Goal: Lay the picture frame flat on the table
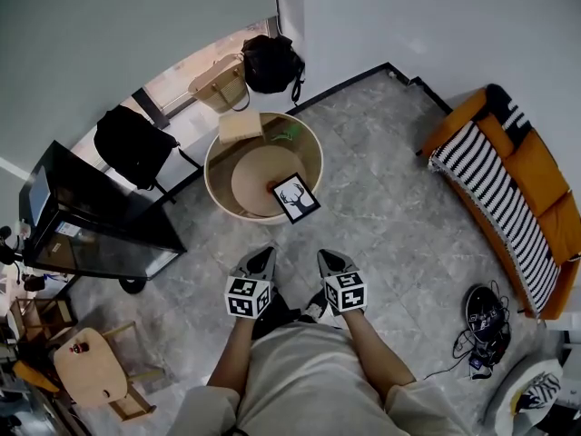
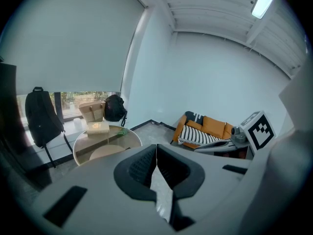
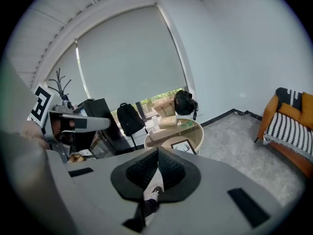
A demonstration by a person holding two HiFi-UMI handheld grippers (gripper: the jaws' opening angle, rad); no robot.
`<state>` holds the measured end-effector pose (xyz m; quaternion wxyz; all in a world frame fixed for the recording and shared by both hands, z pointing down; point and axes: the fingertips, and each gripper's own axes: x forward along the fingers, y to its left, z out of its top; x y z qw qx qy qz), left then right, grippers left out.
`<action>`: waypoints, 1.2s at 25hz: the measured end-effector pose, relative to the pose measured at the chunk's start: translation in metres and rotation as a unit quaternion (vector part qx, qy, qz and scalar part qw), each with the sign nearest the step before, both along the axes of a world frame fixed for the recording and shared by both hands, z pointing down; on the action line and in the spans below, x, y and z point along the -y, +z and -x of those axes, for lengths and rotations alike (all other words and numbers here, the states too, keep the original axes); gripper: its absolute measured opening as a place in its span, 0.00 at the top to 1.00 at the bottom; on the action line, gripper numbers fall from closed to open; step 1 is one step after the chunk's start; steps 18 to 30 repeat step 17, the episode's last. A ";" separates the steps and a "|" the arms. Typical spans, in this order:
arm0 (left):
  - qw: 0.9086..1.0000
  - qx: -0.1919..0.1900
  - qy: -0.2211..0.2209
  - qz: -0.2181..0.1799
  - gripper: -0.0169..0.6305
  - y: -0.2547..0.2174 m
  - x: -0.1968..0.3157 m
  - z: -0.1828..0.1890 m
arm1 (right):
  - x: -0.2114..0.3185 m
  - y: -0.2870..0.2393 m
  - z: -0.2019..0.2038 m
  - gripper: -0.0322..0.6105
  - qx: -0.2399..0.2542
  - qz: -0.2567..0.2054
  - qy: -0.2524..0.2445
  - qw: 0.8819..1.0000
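The picture frame (image 1: 295, 198) is black with a white deer-antler print. It stands at the near edge of the round glass table (image 1: 310, 149), and whether it is propped up or flat I cannot tell for sure. The right gripper view has the picture frame (image 3: 184, 146) straight ahead on the table (image 3: 195, 129). The left gripper view shows the table (image 2: 128, 135) but not the frame. Both grippers hang in front of the person, short of the table. My left gripper (image 1: 260, 254) (image 2: 156, 152) is shut and holds nothing. My right gripper (image 1: 329, 257) (image 3: 157, 156) is shut and holds nothing too.
A beige box (image 1: 241, 127) and a green item (image 1: 285, 137) lie at the table's far side. Behind it are a black backpack (image 1: 270, 62) and a woven bag (image 1: 220, 82). A black cabinet (image 1: 91, 216) stands left, an orange sofa (image 1: 522, 189) right, cables (image 1: 486, 321) near right.
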<state>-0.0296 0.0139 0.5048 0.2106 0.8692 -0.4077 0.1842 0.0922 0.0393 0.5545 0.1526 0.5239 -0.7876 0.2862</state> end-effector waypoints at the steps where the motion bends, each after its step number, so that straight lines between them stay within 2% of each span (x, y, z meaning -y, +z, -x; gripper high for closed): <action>1: 1.000 0.000 0.000 0.000 0.94 0.000 0.000 0.000 | 0.000 0.000 0.000 0.90 0.000 0.000 0.000 1.000; 30: 1.000 -0.002 0.000 -0.003 0.94 -0.002 -0.001 0.004 | 0.002 -0.002 0.002 0.90 0.001 -0.005 0.002 1.000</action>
